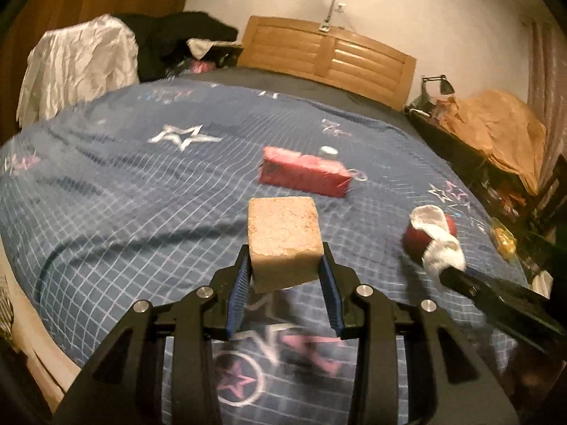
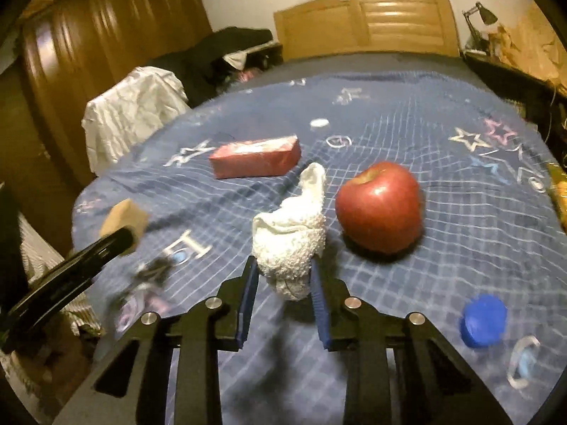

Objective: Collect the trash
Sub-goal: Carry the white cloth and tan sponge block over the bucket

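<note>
Two grippers are working over the bed (image 1: 106,184), each carrying one item clear of the quilt. The left gripper (image 1: 285,269) is holding a tan sponge block (image 1: 283,237) — its jaws are clamped on the block's lower sides, so most of the block is projecting forward of the pads. The right gripper (image 2: 283,279) is holding a crumpled white cloth (image 2: 292,237); its jaws are pressing in on the lower bunch of the wad while a loose tail is standing up above. Pinching the thick part is probably giving the firmer hold on so soft an item.

Several items are still lying on the bed. A red apple (image 2: 379,205) is sitting just beside the cloth, toward the bed's right edge. A red packet (image 2: 255,157) is lying flat near the middle, and a small white cap (image 2: 319,123) is lying beyond it toward the headboard (image 2: 365,28). A blue cap (image 2: 483,320) is resting toward the foot-end right corner. No trash container is appearing in either view.
</note>
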Action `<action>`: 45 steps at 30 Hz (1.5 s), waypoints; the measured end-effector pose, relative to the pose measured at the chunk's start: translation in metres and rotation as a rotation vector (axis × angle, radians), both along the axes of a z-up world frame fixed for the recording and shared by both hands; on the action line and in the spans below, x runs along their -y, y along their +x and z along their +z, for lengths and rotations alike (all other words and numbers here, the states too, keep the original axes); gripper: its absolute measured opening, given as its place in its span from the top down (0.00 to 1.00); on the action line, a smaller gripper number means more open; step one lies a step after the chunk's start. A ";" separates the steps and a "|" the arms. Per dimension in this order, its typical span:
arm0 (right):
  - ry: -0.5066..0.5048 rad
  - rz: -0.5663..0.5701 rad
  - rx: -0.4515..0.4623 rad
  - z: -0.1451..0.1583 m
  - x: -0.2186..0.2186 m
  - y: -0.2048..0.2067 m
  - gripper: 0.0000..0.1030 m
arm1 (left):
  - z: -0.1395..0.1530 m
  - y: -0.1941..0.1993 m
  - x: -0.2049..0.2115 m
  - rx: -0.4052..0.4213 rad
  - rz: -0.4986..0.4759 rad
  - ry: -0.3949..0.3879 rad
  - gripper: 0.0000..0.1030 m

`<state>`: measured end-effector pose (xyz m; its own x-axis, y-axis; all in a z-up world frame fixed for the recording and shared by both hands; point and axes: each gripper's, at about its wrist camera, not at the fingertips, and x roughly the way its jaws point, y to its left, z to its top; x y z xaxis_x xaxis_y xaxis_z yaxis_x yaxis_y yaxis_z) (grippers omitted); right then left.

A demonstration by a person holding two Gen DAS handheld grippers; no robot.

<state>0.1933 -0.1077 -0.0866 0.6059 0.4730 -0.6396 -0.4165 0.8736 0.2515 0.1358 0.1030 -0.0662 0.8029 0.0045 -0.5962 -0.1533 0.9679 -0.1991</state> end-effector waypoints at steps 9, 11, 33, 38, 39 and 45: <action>0.068 -0.125 0.072 0.041 0.095 -0.078 0.70 | 0.037 0.000 0.089 0.060 -0.139 0.105 0.65; 0.079 -0.168 0.090 0.049 0.121 -0.090 0.70 | 0.045 0.002 0.114 0.073 -0.182 0.118 0.65; -0.037 -0.622 0.227 0.114 0.416 -0.192 0.70 | 0.092 0.026 0.392 0.189 -0.594 0.247 0.65; -0.062 -0.689 0.201 0.110 0.471 -0.192 0.70 | 0.092 0.032 0.453 0.192 -0.684 0.262 0.65; -0.067 -0.703 0.193 0.109 0.485 -0.192 0.70 | 0.091 0.032 0.465 0.197 -0.702 0.269 0.65; -0.076 -0.758 0.144 0.098 0.531 -0.176 0.70 | 0.079 0.037 0.531 0.174 -0.829 0.295 0.65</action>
<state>0.0178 -0.6391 0.0114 0.8260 -0.1458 -0.5444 0.2780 0.9457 0.1686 0.1732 -0.4282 0.0126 0.6951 -0.4834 -0.5322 0.6271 0.7696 0.1201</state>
